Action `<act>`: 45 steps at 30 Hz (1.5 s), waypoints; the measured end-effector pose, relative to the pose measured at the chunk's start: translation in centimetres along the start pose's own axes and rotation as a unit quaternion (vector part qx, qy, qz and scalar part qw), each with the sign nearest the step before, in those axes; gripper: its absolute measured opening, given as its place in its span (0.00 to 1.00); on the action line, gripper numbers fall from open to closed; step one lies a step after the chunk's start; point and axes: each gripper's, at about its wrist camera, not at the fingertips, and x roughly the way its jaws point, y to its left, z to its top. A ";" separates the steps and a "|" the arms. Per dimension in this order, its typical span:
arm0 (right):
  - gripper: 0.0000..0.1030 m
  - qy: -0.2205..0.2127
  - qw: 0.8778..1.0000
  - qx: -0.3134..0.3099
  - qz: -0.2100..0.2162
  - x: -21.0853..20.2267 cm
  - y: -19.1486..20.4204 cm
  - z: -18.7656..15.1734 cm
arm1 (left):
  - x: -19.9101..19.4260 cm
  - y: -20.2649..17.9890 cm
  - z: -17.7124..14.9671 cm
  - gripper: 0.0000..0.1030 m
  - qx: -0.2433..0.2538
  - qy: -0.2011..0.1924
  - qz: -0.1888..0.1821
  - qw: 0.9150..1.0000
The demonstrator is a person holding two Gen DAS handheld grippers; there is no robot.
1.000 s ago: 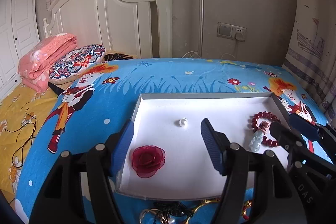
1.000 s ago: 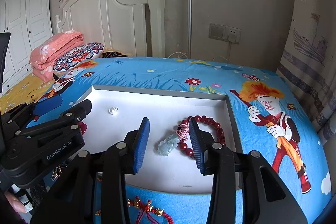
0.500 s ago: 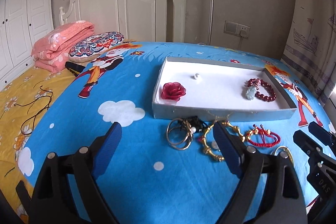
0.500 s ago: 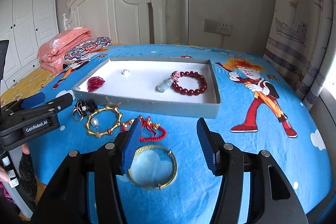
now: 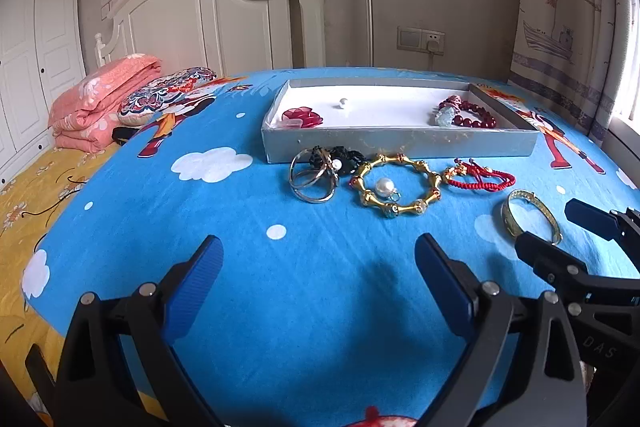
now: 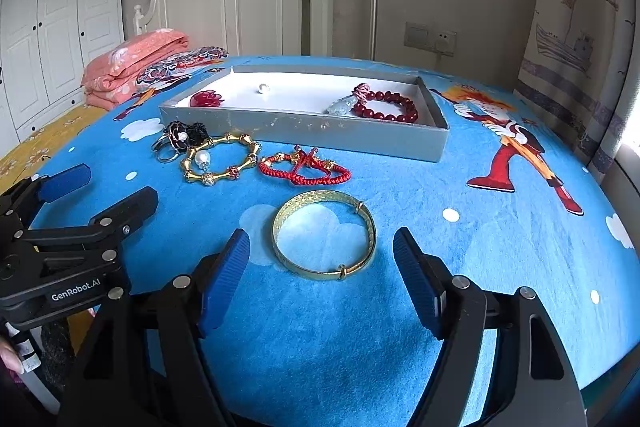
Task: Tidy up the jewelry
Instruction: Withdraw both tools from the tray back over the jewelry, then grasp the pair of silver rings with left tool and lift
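A grey tray (image 5: 400, 143) (image 6: 304, 131) on the blue bedspread holds a red rose (image 5: 302, 117), a pearl (image 5: 343, 102) and a dark red bead bracelet (image 6: 386, 105). In front of it lie silver rings with a black flower (image 5: 314, 175), a gold bamboo bracelet (image 5: 398, 190) with a pearl, a red cord bracelet (image 6: 304, 169) and a gold bangle (image 6: 324, 234). My left gripper (image 5: 318, 281) is open and empty, well short of the rings. My right gripper (image 6: 322, 277) is open and empty, just short of the gold bangle.
A white headboard (image 5: 208, 15), folded pink quilt (image 5: 100, 99) and patterned pillow (image 5: 168, 95) are at the back left. A curtain (image 5: 568, 19) hangs at right. The bed edge is close below both grippers.
Both grippers have pulled back from over the tray to the bed's near edge. The jewelry in front of the tray came into view. Both stay open and empty.
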 end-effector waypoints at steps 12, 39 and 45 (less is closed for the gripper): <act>0.62 0.006 1.000 0.006 -0.005 1.3 0.0 0.3 | 0.5 0.9 -0.1 0.91 -0.016 0.006 -0.007 1.000; 0.54 -0.032 0.999 0.005 0.021 -0.4 0.8 0.5 | 7.6 2.1 6.4 0.38 -0.077 0.114 -0.025 0.990; 0.54 -0.035 0.999 0.006 0.020 -0.6 0.7 0.7 | 6.3 1.5 6.0 0.37 -0.056 0.093 -0.010 0.994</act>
